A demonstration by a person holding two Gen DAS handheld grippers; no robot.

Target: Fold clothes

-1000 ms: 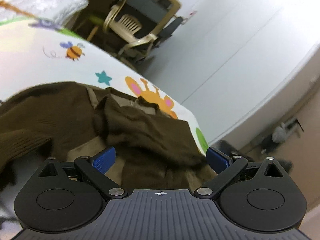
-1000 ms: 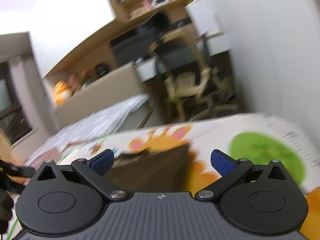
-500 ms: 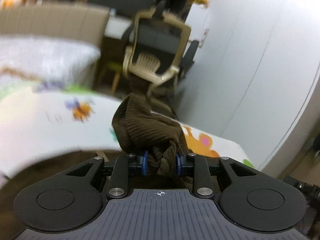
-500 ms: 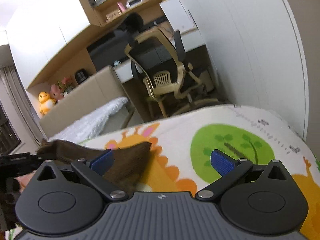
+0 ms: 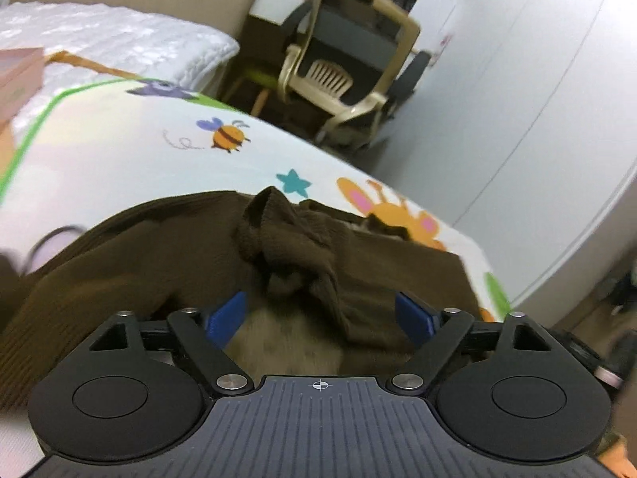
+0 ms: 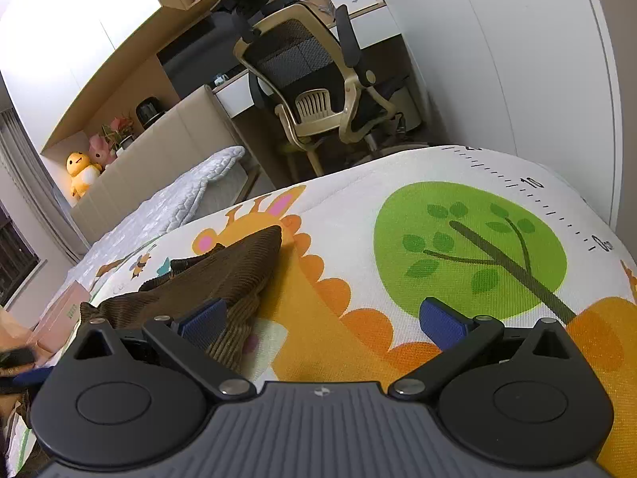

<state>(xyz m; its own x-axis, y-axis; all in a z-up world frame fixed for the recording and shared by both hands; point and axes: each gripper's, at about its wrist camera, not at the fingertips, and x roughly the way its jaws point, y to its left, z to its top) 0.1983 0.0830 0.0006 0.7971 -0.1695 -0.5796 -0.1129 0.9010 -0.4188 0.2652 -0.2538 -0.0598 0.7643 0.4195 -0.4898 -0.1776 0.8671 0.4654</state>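
Observation:
A dark brown ribbed knit garment (image 5: pixel 159 255) lies bunched on the cartoon-print play mat (image 5: pixel 111 159). A twisted fold of it (image 5: pixel 286 239) rises just ahead of my left gripper (image 5: pixel 322 314), which is open and empty over the cloth. In the right wrist view the same garment (image 6: pixel 239 271) lies at the left on the mat (image 6: pixel 469 235). My right gripper (image 6: pixel 322 322) is open and empty; its left fingertip (image 6: pixel 201 320) sits over the garment's near edge.
A beige office chair (image 6: pixel 318 79) and desk stand beyond the mat's far edge. A white quilted bed (image 5: pixel 111 44) lies at the far left. A pink box (image 6: pixel 63 314) sits left of the garment. A white wardrobe wall (image 6: pixel 517 59) runs along the right.
My left gripper was shut on a raised bunch of the brown garment; it has opened and the bunch has dropped onto the pile. My right gripper stayed open and shifted slightly.

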